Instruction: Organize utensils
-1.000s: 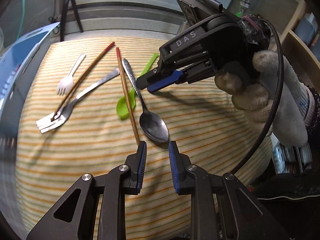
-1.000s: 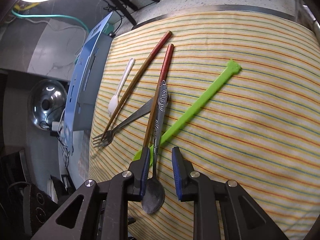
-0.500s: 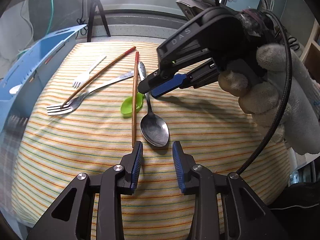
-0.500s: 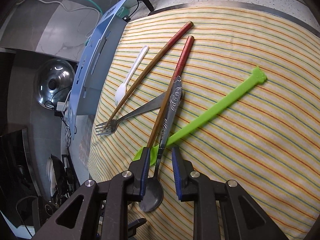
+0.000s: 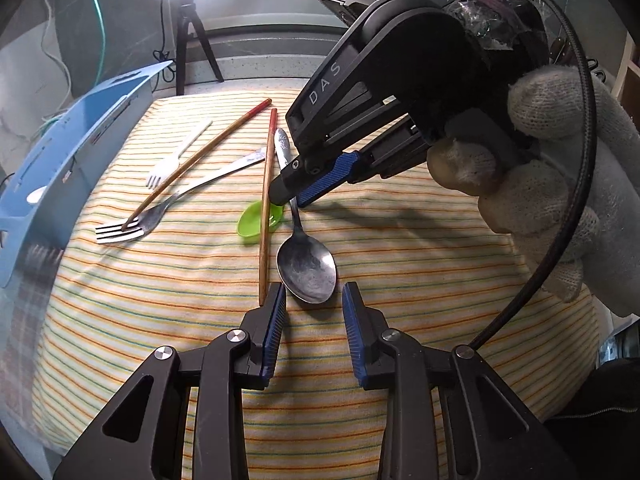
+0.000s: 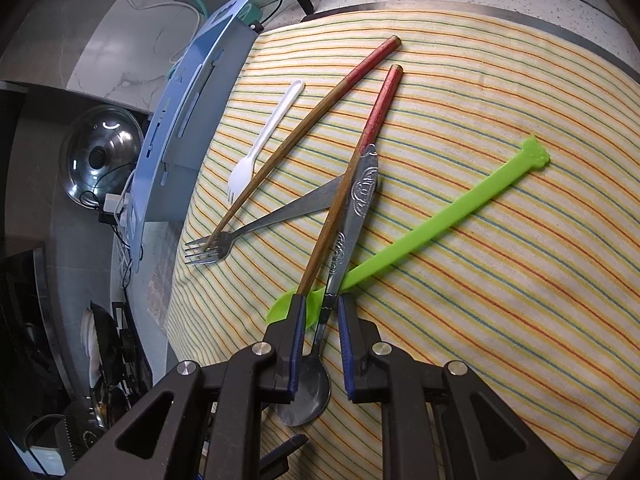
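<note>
At the bottom centre of the left wrist view, the left gripper [image 5: 314,298] is narrowing slightly, empty, the metal spoon's [image 5: 307,268] bowl just beyond it. Mid-frame, the right gripper [image 6: 320,320] has narrowed and is closing around the spoon's neck, so pickup looks imminent. The blue organizer [image 5: 60,152] waits at upper left.

Both wrist cameras look steeply down, close over the striped cloth [image 5: 400,248], from different sides, sharing the metal spoon [image 5: 307,268], chopsticks [image 6: 372,120] and forks [image 6: 208,249].
</note>
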The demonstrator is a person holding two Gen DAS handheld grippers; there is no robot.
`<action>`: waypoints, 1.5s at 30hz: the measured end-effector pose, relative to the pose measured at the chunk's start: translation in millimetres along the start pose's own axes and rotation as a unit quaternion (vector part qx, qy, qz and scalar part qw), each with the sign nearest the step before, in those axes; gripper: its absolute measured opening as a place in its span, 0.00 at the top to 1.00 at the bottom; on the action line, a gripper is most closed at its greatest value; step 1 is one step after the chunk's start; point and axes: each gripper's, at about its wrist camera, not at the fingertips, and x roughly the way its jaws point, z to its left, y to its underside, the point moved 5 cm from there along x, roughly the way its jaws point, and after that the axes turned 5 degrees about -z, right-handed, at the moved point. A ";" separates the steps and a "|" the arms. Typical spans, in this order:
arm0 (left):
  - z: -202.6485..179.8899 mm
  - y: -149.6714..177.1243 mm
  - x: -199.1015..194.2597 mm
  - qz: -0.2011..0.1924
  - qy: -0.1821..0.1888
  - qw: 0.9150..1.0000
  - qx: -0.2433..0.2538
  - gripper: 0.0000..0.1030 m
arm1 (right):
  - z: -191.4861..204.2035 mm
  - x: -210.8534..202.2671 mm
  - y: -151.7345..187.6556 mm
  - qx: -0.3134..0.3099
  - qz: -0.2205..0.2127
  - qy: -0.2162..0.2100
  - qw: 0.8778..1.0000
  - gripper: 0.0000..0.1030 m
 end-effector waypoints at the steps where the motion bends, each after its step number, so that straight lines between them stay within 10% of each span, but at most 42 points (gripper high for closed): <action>1: -0.5 -0.3 0.2 -0.001 0.001 1.000 0.001 0.75 | -0.2 -0.1 0.0 -0.001 0.001 0.000 1.000 0.89; 31: -5.6 -15.6 -2.2 -0.016 0.052 0.998 -0.005 0.76 | -19.1 -28.6 6.7 0.054 -0.023 -0.023 0.998 0.95; 45: 61.3 -54.3 -31.9 -0.061 0.050 0.997 0.004 0.76 | 63.0 -40.7 -32.5 0.037 -0.068 -0.044 0.996 0.96</action>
